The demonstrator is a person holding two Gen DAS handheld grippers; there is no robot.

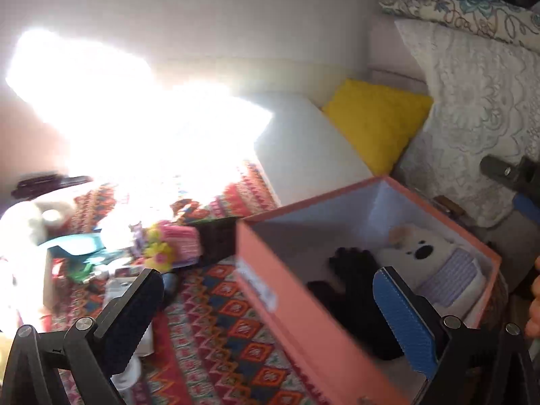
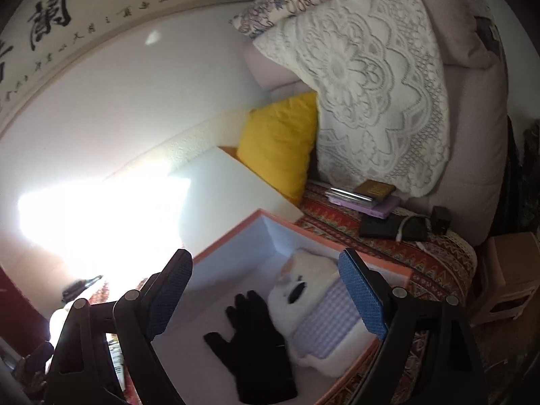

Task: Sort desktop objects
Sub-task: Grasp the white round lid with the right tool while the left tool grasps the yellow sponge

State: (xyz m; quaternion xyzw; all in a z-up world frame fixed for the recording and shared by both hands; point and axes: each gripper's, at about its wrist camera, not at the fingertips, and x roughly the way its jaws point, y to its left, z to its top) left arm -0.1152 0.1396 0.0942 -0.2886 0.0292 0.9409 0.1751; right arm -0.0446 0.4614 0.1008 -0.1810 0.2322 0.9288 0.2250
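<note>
Pink box (image 2: 233,246) on patterned cloth (image 1: 236,320), near its sofa-side edge; holds black glove (image 2: 256,337) and white plush (image 2: 303,290). Next pick: clutter pile (image 1: 162,246) at cloth's far left; approach low, one item only. Left gripper (image 1: 270,307) and right gripper (image 2: 266,290) both spread wide, empty, touching nothing

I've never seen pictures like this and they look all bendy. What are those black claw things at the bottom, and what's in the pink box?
Those claws are grabbers that a person holds, one in each hand. Each carries a little camera with a very wide lens, which bends the picture. One picture looks along the left gripper, the other along the right gripper. Both are open and hold nothing. The pink box stands on a colourful patterned cloth. Inside lie a black glove and a white plush toy in a checked outfit. Small toys and bits wait on the cloth to the left. A yellow cushion sits behind.
</note>
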